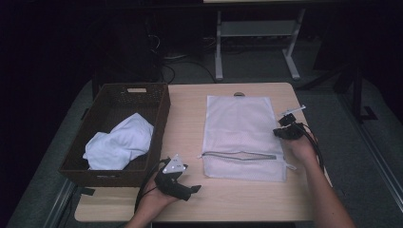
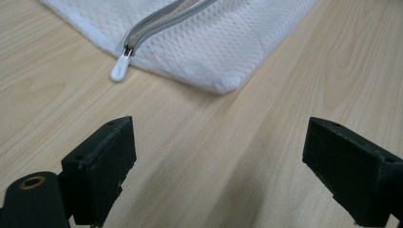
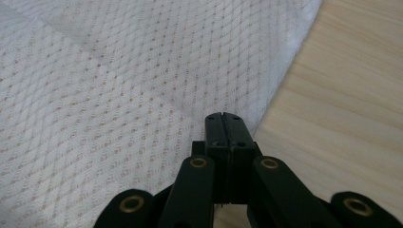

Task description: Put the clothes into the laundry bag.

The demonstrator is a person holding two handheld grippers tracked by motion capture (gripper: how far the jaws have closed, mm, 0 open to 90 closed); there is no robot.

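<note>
Wood-grain surface (image 1: 185, 114) carries everything. Against its left edge sits a dark wicker basket (image 1: 159, 109) holding a crumpled white cloth (image 1: 121, 142). A white mesh laundry bag (image 1: 240, 121) lies flat from the far edge toward the near-right part of the surface, its grey zipper (image 1: 240, 155) running across near the bag's near edge and its white zipper pull (image 2: 119, 70) resting on the wood at the zipper's left end. My left gripper (image 1: 178, 178) is near the near edge, just beside the basket's near-right corner; its jaws stand wide apart over bare wood, pointing at the bag's near-left corner. My right gripper (image 1: 289, 129) is at the bag's right edge, its jaws pressed together with their tip over the mesh.
</note>
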